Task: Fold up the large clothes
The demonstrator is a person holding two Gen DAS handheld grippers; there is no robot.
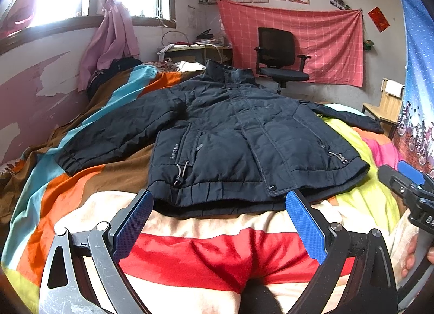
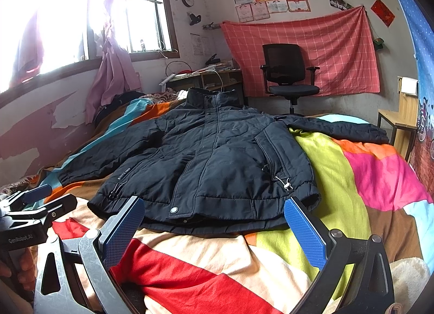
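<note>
A dark navy padded jacket [image 1: 230, 135] lies flat and face up on the bed, collar far, hem near, both sleeves spread out to the sides. It also shows in the right wrist view [image 2: 217, 156]. My left gripper [image 1: 219, 219] is open and empty, its blue pads just short of the hem's left half. My right gripper [image 2: 214, 227] is open and empty, just short of the hem's right half. The right gripper also shows at the right edge of the left wrist view [image 1: 407, 178], and the left gripper at the left edge of the right wrist view [image 2: 35, 200].
The bed carries a bright multicoloured patchwork blanket [image 1: 203, 254]. A wall with peeling paint [image 1: 32, 91] runs along the left. A black office chair [image 1: 282, 59], a cluttered desk [image 1: 195, 48] and a wooden chair [image 1: 385, 107] stand beyond the bed.
</note>
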